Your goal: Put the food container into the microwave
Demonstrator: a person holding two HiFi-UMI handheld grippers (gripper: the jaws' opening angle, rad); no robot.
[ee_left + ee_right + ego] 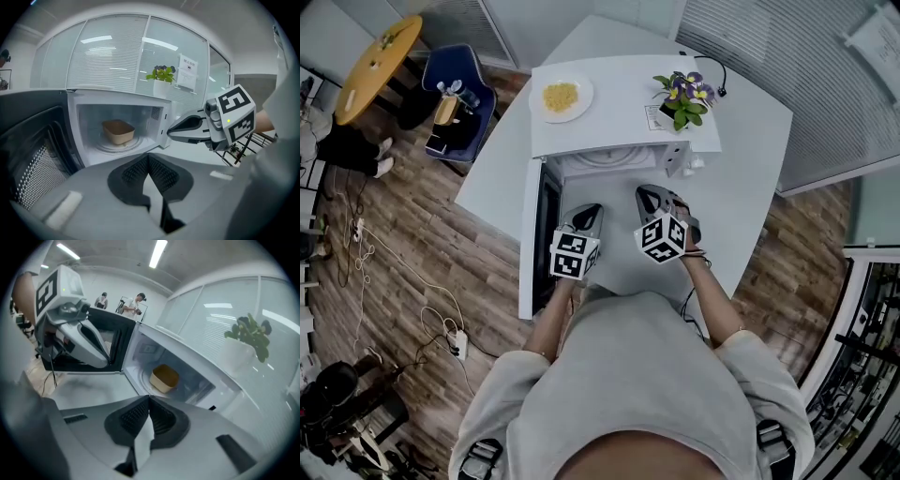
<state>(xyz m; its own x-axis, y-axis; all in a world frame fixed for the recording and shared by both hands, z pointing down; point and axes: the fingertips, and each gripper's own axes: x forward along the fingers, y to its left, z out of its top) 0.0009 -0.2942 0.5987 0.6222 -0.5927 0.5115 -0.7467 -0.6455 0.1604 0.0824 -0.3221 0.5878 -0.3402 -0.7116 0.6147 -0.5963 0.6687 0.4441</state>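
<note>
The tan, round-cornered container [118,132] sat open-topped inside the microwave [73,136]; left gripper [149,158] and right gripper [149,401] were pressed together, empty.

Food container [118,132] inside open microwave [117,99], fingers [137,174] together

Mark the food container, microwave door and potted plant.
food container [117,134], left gripper view, its front wall.
microwave door [33,172], left gripper view, its mesh window.
potted plant [682,103], head view, its leaves.
</note>
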